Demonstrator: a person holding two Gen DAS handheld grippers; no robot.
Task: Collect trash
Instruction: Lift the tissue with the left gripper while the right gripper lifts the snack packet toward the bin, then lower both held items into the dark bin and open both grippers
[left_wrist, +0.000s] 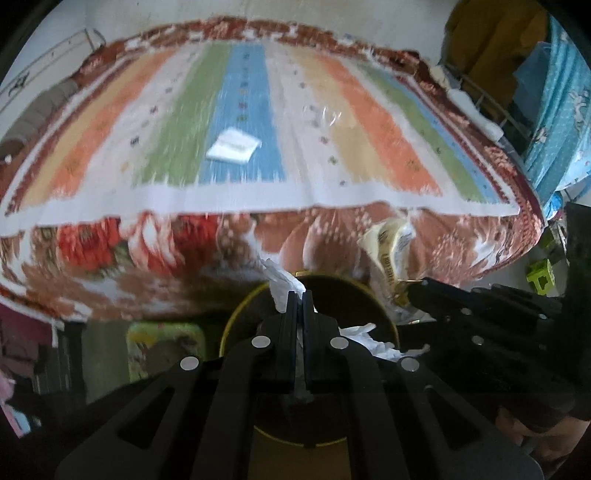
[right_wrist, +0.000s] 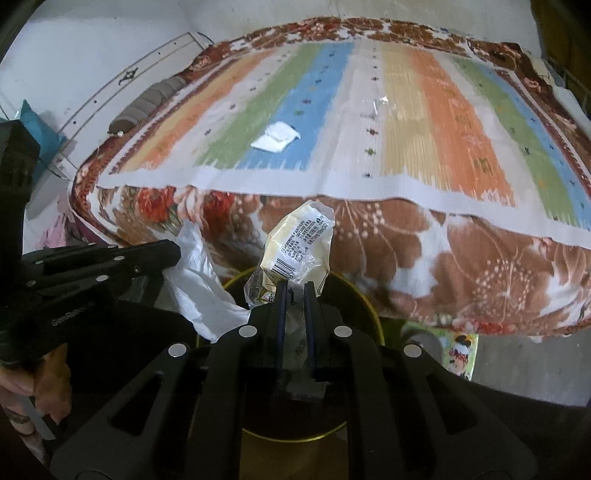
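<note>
A folded white paper (left_wrist: 233, 144) and clear plastic scrap (left_wrist: 324, 115) lie mid-bed (left_wrist: 184, 192). Over the round bin (left_wrist: 236, 314) at the bed's near edge, left tongs (left_wrist: 296, 295) pinch white tissue (left_wrist: 282, 282); right tongs (right_wrist: 295, 288) grip a yellow wrapper (right_wrist: 299, 243), both angled down.

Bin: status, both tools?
Left tool shut on white tissue. Right tool shut on yellow wrapper. Both over bin. Nothing blocking.
</note>
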